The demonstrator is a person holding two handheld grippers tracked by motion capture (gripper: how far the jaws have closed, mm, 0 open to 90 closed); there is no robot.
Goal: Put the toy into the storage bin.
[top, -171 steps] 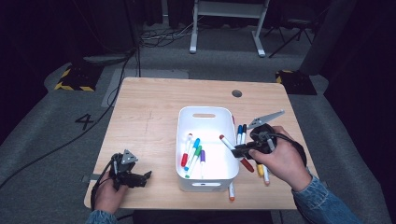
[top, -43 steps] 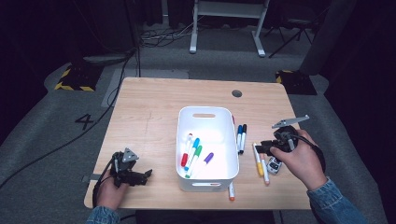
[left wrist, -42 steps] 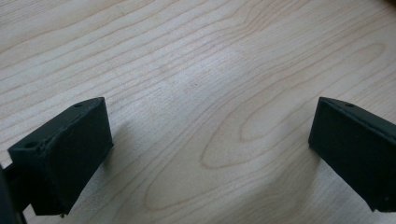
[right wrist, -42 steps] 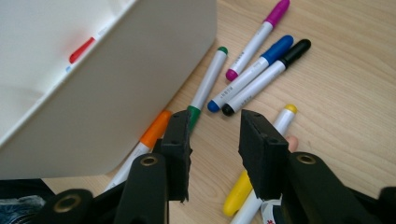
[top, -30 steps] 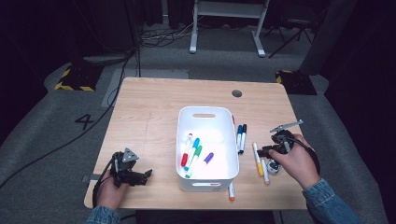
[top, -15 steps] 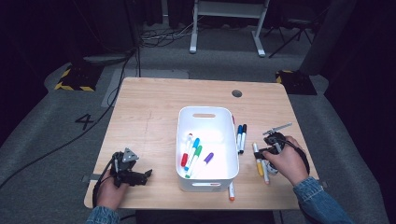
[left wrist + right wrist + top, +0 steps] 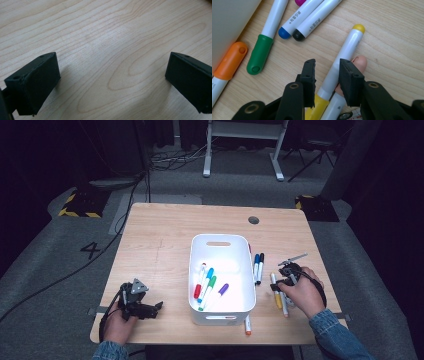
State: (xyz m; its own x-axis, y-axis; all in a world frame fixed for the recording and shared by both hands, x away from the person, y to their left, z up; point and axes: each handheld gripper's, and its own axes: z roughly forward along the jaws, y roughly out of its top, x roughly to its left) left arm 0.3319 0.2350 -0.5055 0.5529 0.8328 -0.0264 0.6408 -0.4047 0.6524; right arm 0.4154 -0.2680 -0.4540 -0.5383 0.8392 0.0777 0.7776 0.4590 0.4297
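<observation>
A yellow-capped white marker (image 7: 345, 50) lies on the wooden table (image 7: 160, 250), right of the white bin (image 7: 220, 237); from above the yellow marker (image 7: 276, 295) points toward me. My right gripper (image 7: 327, 63) straddles its barrel. The right jaw is against it and a slim gap shows at the left jaw, so it is open. From above, my right gripper (image 7: 279, 286) is low over the loose markers. At the front left, my left gripper (image 7: 152, 309) rests on the table. Its jaws stand wide over bare wood, so my left gripper (image 7: 110, 67) is open.
The bin holds red, blue, green and purple markers (image 7: 207, 285). Blue and black markers (image 7: 258, 265) lie beside its right wall. Close to my right jaws lie a green-capped marker (image 7: 259, 56) and an orange-capped one (image 7: 230, 62). An orange marker (image 7: 247, 325) sits by the table's front edge.
My right hand has come down and moved left onto the loose markers, so its jaws now sit around the yellow one. The left hand has not moved.
</observation>
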